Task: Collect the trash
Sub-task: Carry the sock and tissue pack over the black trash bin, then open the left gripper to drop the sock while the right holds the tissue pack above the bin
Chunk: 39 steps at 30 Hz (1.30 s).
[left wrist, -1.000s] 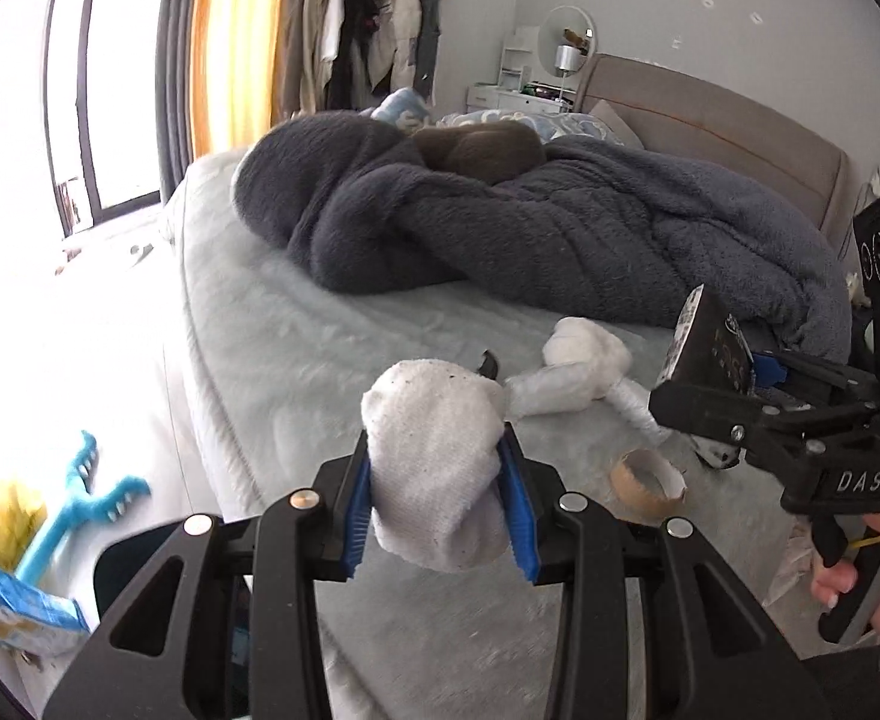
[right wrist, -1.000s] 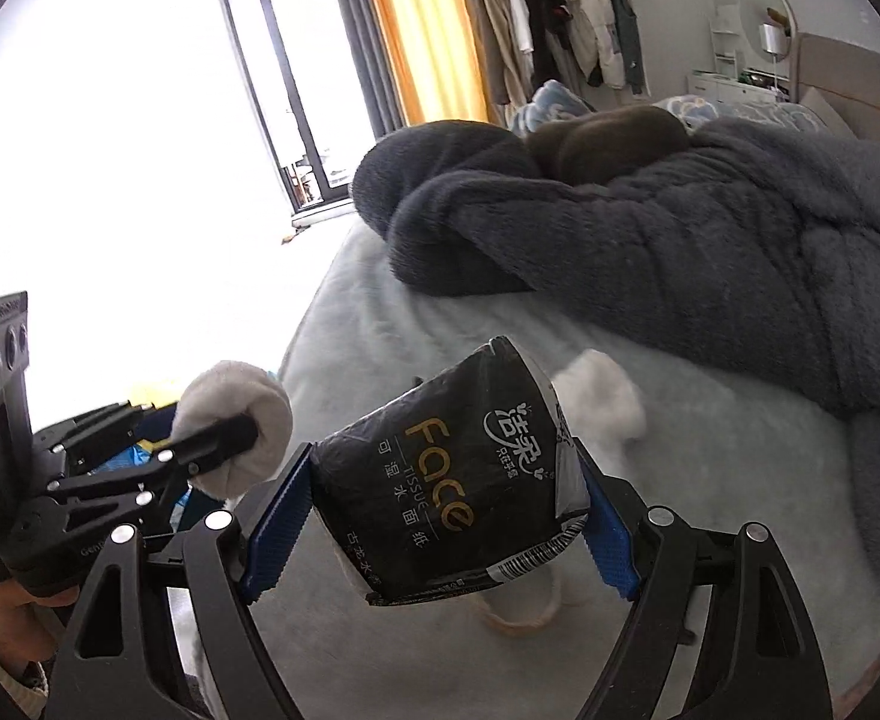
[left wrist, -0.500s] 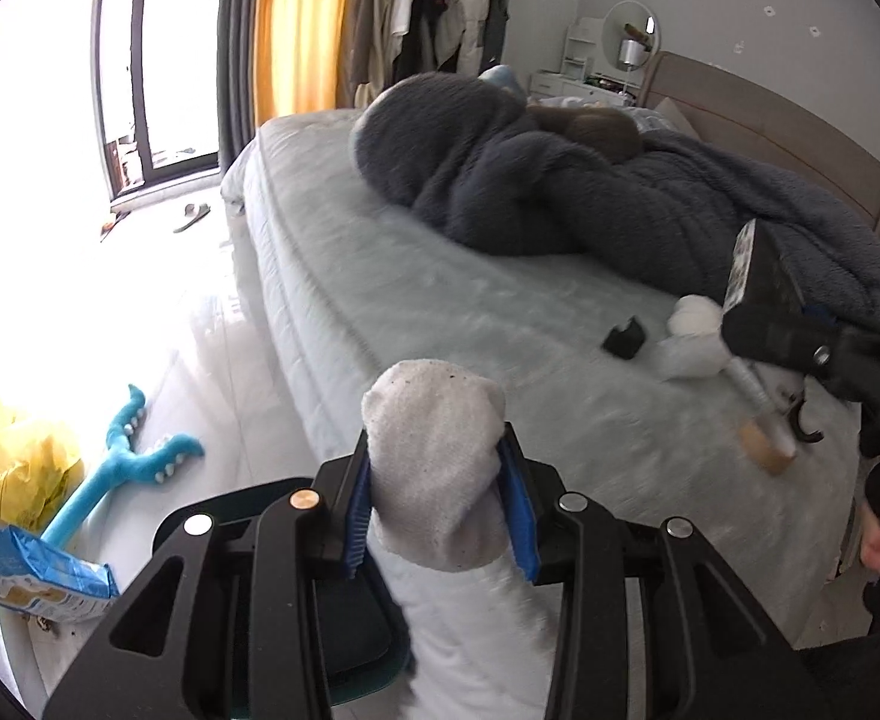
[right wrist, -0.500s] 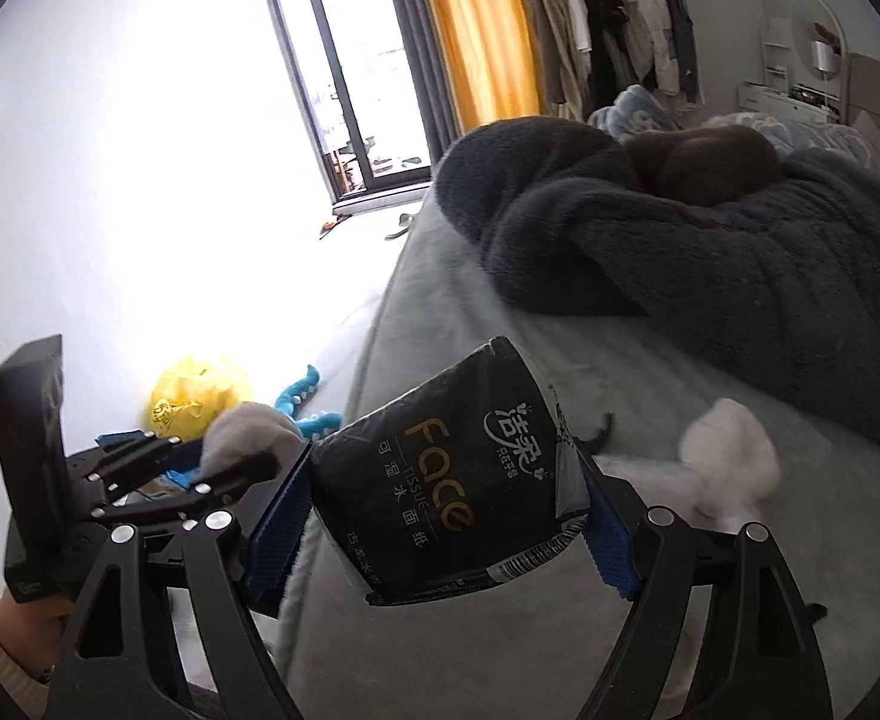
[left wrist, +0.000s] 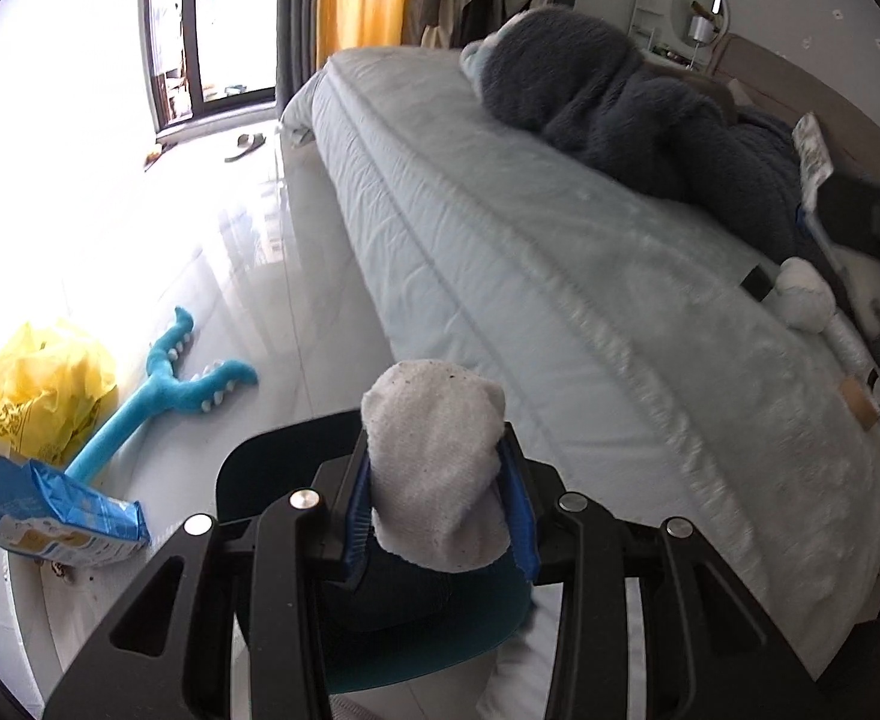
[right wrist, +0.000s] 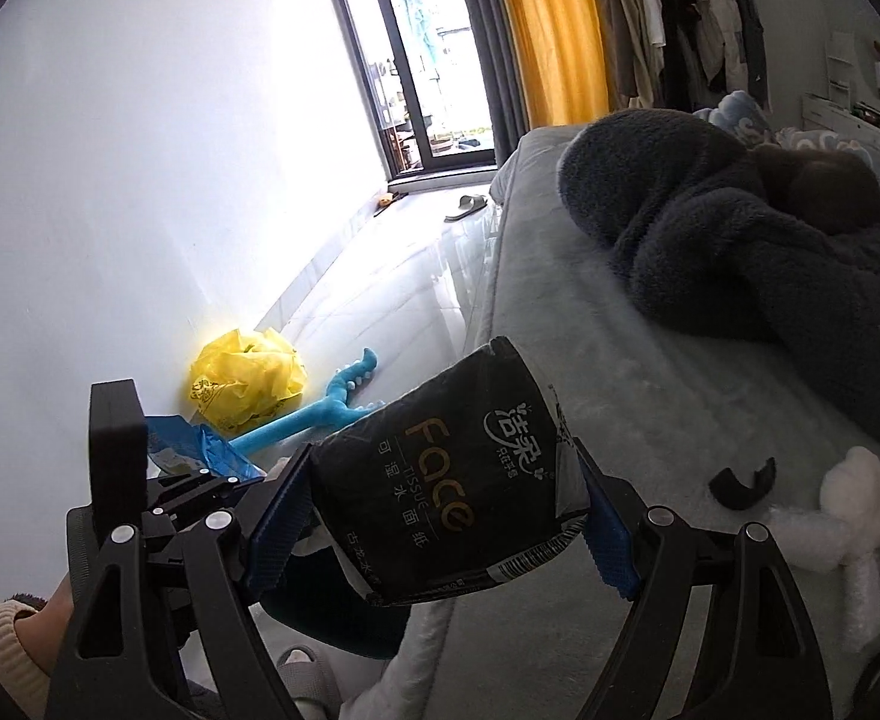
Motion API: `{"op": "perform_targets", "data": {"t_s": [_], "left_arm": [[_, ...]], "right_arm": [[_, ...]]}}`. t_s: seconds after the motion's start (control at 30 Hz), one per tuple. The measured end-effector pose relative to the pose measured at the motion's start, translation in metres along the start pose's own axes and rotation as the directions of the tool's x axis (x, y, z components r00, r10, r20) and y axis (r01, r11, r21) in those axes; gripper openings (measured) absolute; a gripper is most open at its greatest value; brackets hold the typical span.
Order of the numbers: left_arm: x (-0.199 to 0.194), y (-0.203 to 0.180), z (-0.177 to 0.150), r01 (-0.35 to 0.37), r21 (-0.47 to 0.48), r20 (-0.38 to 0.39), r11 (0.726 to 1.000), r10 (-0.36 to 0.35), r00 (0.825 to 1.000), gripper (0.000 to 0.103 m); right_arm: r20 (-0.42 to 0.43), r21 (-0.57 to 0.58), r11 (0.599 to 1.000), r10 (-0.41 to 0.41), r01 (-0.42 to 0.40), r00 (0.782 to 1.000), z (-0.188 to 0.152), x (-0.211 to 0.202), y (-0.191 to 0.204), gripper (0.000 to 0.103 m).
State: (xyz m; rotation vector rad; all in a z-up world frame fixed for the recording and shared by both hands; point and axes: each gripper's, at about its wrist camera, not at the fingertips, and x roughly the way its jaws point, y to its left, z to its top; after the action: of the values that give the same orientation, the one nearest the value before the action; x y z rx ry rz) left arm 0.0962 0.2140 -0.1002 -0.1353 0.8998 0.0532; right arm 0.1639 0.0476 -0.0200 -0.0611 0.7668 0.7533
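**Bedside floor, both grippers carrying trash**

Bedroom floor beside the bed (left wrist: 500, 252) is showing a dark teal bin (left wrist: 272, 468), largely hidden behind the left gripper (left wrist: 440, 516), which is clamping a crumpled white wad (left wrist: 434, 468) over it. Only the right wrist view is showing the right gripper (right wrist: 446, 516) squeezing a black tissue pack (right wrist: 440, 480); in the left view it is cut off at the edge. More white trash (right wrist: 848, 510) is lying on the bed.
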Motion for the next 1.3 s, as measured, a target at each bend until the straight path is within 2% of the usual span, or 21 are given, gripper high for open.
{"op": "perform_targets", "data": {"t_s": [0.23,0.57,0.6,0.63,0.67,0.73,1.03,1.3], "left_arm": [[0.027,0.038,-0.023,-0.019,-0.060,-0.128,0.998,0.011,0.992,0.041],[0.047,0.084,-0.049,0.001,-0.192,-0.243,0.981,-0.048,0.969,0.042],[0.047,0.086,-0.050,0.003,-0.199,-0.248,0.980,-0.053,0.967,0.043],[0.047,0.088,-0.051,0.006,-0.208,-0.252,0.978,-0.059,0.966,0.048],[0.047,0.089,-0.052,0.012,-0.214,-0.255,0.977,-0.067,0.965,0.059],[0.045,0.093,-0.052,0.022,-0.222,-0.253,0.975,-0.080,0.964,0.068],[0.029,0.117,-0.053,0.003,-0.257,-0.239,0.966,-0.066,0.969,0.080],[0.011,0.144,-0.053,-0.021,-0.304,-0.211,0.953,-0.045,0.976,0.082]], "right_arm": [[-0.046,-0.036,0.998,0.047,-0.049,0.998,0.001,0.033,0.031,0.082],[-0.126,-0.061,0.994,0.083,-0.091,0.989,-0.005,0.075,0.064,0.082],[-0.133,-0.061,0.994,0.085,-0.094,0.988,-0.006,0.078,0.066,0.082],[-0.143,-0.062,0.993,0.087,-0.096,0.986,-0.007,0.083,0.069,0.082],[-0.149,-0.064,0.993,0.087,-0.097,0.985,-0.008,0.086,0.069,0.082],[-0.166,-0.070,0.993,0.084,-0.097,0.982,-0.010,0.095,0.073,0.082],[-0.234,-0.078,0.993,0.071,-0.091,0.970,-0.019,0.131,0.087,0.082],[-0.300,-0.070,0.994,0.063,-0.088,0.952,-0.032,0.166,0.096,0.082]]}}
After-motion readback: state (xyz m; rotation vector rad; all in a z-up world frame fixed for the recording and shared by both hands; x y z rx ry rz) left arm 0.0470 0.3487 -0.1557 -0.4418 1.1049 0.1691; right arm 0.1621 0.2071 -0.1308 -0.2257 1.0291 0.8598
